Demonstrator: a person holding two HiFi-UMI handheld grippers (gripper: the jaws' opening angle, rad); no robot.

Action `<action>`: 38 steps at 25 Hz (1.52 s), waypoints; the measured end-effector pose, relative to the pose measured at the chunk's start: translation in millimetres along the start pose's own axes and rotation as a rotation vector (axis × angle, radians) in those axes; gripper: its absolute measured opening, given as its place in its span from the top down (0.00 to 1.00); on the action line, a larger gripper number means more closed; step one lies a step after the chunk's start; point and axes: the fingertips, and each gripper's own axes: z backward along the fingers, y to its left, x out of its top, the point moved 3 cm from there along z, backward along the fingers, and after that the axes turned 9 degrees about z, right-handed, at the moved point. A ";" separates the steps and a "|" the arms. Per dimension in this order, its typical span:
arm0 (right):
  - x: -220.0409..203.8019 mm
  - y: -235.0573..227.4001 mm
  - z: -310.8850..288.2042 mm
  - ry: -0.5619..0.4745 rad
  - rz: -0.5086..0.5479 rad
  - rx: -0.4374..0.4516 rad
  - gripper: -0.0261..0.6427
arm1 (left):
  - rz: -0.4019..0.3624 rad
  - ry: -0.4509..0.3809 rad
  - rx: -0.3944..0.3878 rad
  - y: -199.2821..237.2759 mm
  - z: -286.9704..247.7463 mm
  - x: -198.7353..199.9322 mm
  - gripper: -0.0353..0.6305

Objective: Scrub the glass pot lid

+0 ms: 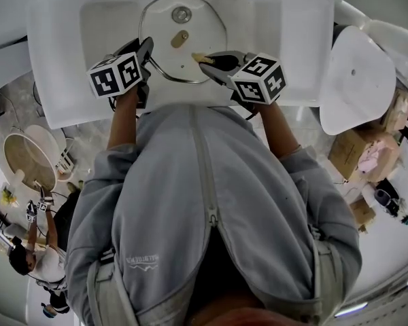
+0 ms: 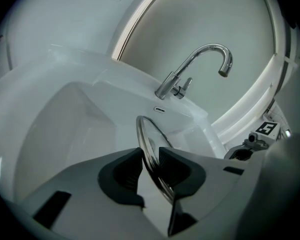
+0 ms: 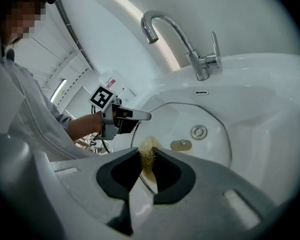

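Observation:
The glass pot lid stands tilted in the white sink basin, with a brownish knob at its middle. My left gripper is shut on the lid's left rim. In the left gripper view the lid runs edge-on between the pads of that gripper. My right gripper is shut on a yellowish fibrous scrubber, which rests against the lid's near right edge. In the right gripper view the scrubber sticks up between the jaws of that gripper, against the lid; the left gripper shows beyond.
A chrome faucet arches over the back of the basin, and the drain shows through the glass. A white rounded fixture and cardboard boxes stand at the right. Another person is on the floor side at lower left.

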 end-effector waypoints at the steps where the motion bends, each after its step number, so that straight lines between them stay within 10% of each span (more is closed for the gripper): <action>1: 2.1 1.8 2.2 -0.009 0.003 -0.010 0.88 | -0.012 -0.013 0.001 -0.6 5.5 4.6 0.80; 14: 14.2 7.2 30.3 -0.100 0.033 -0.085 0.88 | -0.243 -0.171 0.107 -7.8 62.6 54.4 0.85; 23: 9.9 -7.3 52.5 -0.142 0.034 -0.142 0.88 | -0.923 -0.317 0.163 -81.4 74.7 65.6 0.86; 30: 7.6 -11.6 63.4 -0.178 0.032 -0.166 0.88 | -1.303 -0.273 -0.156 -136.6 63.9 27.4 0.86; 38: -15.2 4.7 64.9 -0.056 0.054 -0.071 0.88 | -1.307 -0.149 -0.457 -147.8 70.9 -4.0 0.86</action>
